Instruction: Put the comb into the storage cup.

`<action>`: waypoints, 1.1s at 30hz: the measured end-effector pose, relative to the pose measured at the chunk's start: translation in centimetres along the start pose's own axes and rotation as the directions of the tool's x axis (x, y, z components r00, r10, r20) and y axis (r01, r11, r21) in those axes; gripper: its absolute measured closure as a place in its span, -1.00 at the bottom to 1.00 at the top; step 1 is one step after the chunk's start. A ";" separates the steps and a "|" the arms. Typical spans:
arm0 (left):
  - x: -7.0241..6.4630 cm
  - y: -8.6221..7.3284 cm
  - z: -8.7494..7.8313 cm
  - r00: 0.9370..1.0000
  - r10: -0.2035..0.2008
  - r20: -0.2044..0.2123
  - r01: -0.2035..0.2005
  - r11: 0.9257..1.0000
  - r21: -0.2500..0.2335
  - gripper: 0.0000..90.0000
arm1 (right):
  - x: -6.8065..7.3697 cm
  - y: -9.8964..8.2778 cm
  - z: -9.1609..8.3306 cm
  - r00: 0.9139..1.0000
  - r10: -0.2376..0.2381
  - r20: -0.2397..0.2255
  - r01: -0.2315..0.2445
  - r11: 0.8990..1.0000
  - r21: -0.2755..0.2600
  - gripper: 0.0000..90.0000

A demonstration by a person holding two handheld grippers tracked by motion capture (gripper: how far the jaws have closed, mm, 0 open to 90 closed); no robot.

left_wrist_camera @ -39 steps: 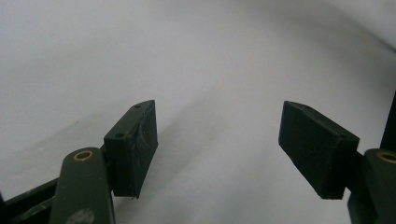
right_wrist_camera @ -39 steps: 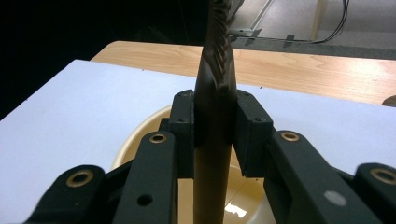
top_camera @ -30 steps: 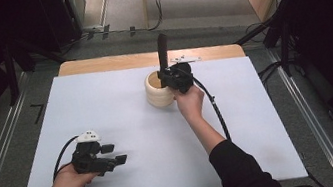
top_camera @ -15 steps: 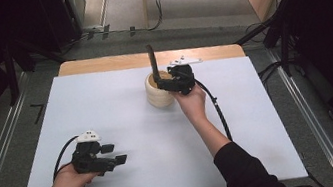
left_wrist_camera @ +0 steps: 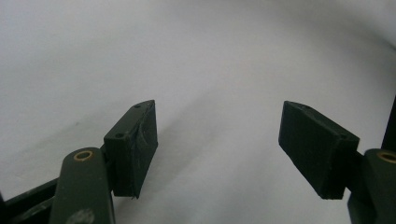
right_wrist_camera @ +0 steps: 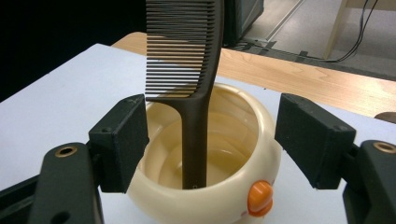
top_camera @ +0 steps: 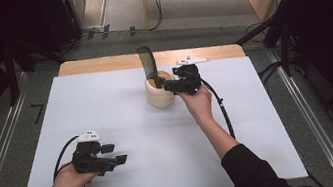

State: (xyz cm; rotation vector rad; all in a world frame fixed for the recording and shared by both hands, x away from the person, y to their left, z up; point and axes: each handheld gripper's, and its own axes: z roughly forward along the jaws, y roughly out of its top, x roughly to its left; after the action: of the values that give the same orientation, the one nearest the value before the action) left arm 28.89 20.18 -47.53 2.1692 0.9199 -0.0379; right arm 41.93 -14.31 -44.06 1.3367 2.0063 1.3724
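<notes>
While the comb stands handle-down in the cream pot, the right tool sits just beside the pot's rim with its jaws spread; they have just been opening, and the comb's handle rises between them without either pad pressing on it. In the right gripper view the comb leans a little, its teeth facing left and its dark handle reaching down to the inside of the pot's near wall, while the cream pot shows a glossy hollow and a small orange knob on its outer wall. The two black pads flank the pot's mouth, one on each side, both clear of the comb.

The pot stands on the far middle part of the white tabletop, close to the bare wooden strip along the back edge. The right hand reaches in from below, a black sleeve covering the forearm, and a cable trails back along it.

The left tool rests low at the near left of the tabletop, well apart from the pot, held by the left hand. Its jaws stand wide apart, and the left gripper view has plain white surface between them.
</notes>
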 end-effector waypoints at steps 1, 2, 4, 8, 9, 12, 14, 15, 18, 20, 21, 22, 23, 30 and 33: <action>0.0 0.0 0.0 1.000 0.000 0.000 0.000 1.000 0.000 -0.35 | 0.0 0.0 -0.1 1.000 0.000 0.000 0.000 1.000 0.000 -0.47; 0.0 0.0 0.0 1.000 0.000 0.000 0.000 1.000 0.000 -0.35 | 0.0 0.0 -0.3 1.000 0.001 -0.003 -0.001 1.000 0.002 -0.47; 0.0 0.0 0.0 1.000 0.000 -0.001 0.000 1.000 0.000 -0.35 | -0.1 -0.1 -0.6 1.000 0.015 -0.023 -0.015 1.000 0.011 -0.47; 0.0 0.1 0.0 1.000 0.001 -0.003 -0.001 1.000 0.001 -0.35 | 0.0 -0.2 -1.2 1.000 0.004 -0.028 -0.003 1.000 0.014 -0.47; 0.0 0.1 0.0 1.000 0.000 -0.002 0.000 1.000 0.001 -0.35 | 0.1 -0.2 -1.4 1.000 0.002 -0.031 -0.002 1.000 0.018 -0.47; 0.1 0.1 0.0 1.000 0.001 -0.001 -0.001 1.000 0.001 -0.35 | 0.1 -0.3 -1.9 0.999 -0.006 -0.034 0.006 1.000 0.014 -0.47; 0.1 0.1 0.0 1.000 0.001 -0.001 -0.001 1.000 -0.001 -0.35 | 0.1 -0.4 -2.3 0.999 -0.014 -0.037 0.014 1.000 0.007 -0.47; 0.1 0.1 0.0 1.000 0.000 0.000 0.000 1.000 -0.001 -0.35 | 0.1 -0.5 -2.4 0.999 -0.015 -0.039 0.015 1.000 0.006 -0.47; 0.1 0.1 0.0 1.000 0.000 -0.001 0.000 1.000 0.000 -0.35 | 0.0 -0.8 -2.8 0.999 -0.023 -0.035 0.023 1.000 0.008 -0.47; 0.1 0.1 0.1 1.000 0.000 0.000 0.000 1.000 0.000 -0.35 | -0.2 -1.0 -3.0 0.999 -0.022 -0.035 0.022 1.000 0.008 -0.47; 0.1 0.1 0.1 1.000 0.000 0.000 0.000 1.000 -0.001 -0.35 | -0.2 -1.1 -3.1 0.999 -0.023 -0.035 0.024 1.000 0.010 -0.47; 0.1 0.2 0.1 1.000 0.000 0.000 0.000 1.000 0.000 -0.35 | -0.3 -1.2 -3.2 0.999 -0.020 -0.034 0.021 1.000 0.011 -0.47; 0.1 0.2 0.1 1.000 0.000 0.001 0.000 1.000 0.000 -0.35 | -0.3 -1.3 -3.3 0.999 -0.023 -0.036 0.023 1.000 0.011 -0.47; 0.2 0.2 0.0 1.000 -0.005 -0.001 0.005 1.000 -0.003 -0.35 | -0.4 -2.2 -4.0 0.998 -0.021 -0.055 0.022 1.000 0.015 -0.47; 0.2 0.2 0.0 1.000 -0.005 -0.002 0.005 1.000 -0.004 -0.35 | -0.4 -2.5 -4.2 0.998 -0.025 -0.064 0.026 1.000 0.018 -0.47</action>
State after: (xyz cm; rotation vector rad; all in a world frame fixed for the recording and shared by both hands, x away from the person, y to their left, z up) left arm 29.17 20.20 -47.49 2.1637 0.9260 -0.0372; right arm 37.82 -17.00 -44.37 1.2863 2.0748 1.4055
